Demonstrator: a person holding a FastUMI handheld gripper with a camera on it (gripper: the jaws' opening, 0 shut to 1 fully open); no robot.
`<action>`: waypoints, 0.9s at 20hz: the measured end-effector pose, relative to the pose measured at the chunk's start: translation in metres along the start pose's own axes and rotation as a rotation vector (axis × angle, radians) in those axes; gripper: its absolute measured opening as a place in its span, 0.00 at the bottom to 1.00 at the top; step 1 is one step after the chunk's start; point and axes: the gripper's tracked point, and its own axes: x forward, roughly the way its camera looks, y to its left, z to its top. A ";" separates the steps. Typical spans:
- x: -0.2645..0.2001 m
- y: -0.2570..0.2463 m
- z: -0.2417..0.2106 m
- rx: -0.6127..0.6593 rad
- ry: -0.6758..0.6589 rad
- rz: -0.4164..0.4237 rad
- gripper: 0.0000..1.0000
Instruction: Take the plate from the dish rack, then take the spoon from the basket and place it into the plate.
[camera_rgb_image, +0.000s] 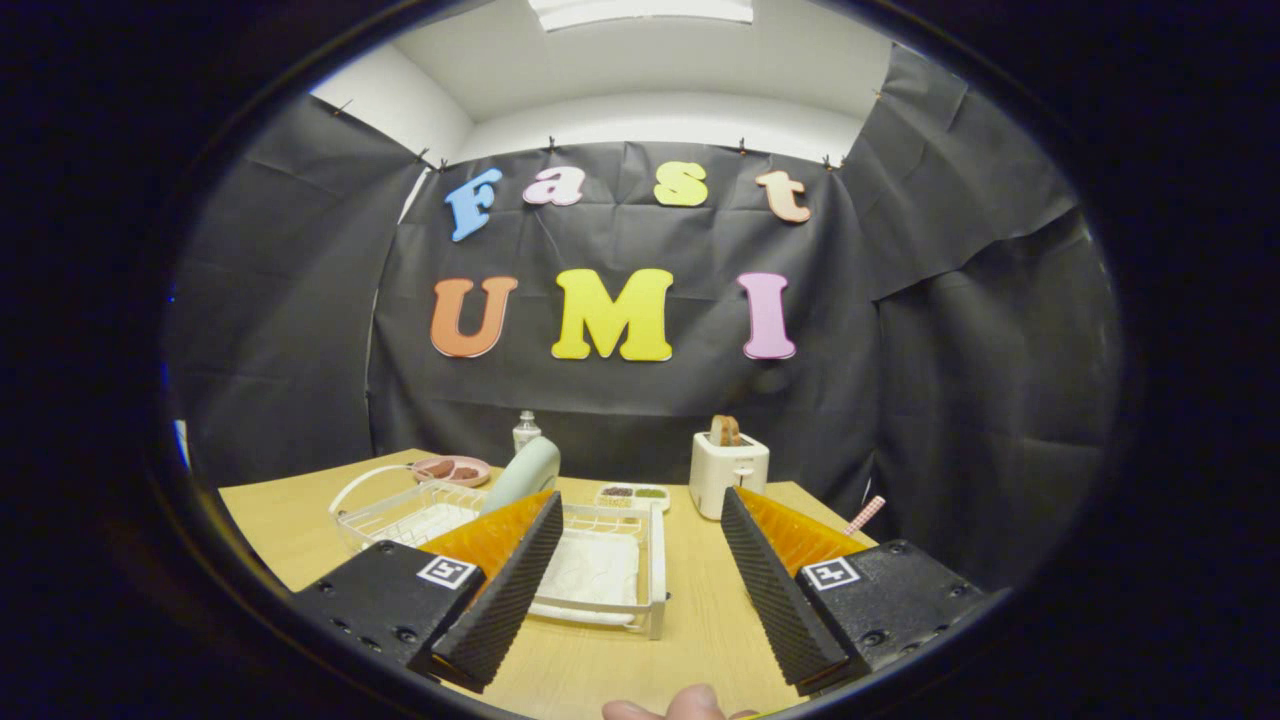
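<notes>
A white two-slot toaster (728, 472) with a brown slice of bread (725, 430) standing in it sits at the far side of the light wooden counter (690, 630). Just to its left lies a small white divided tray (633, 495) of dark and green fillings. Further left stand a clear bottle with a white cap (524, 431) and a pink shallow dish (455, 469) holding brown pieces.

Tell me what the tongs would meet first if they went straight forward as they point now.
The open tongs hold nothing. Straight ahead lies bare wooden table, then probably the right end of the white wire dish rack. The white toaster stands farther back, but depth is hard to judge.
</notes>
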 end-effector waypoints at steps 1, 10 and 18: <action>0.001 -0.001 0.002 0.000 -0.003 -0.002 1.00; 0.035 0.014 0.060 -0.034 0.018 0.118 1.00; 0.093 0.028 0.110 -0.024 0.186 0.211 1.00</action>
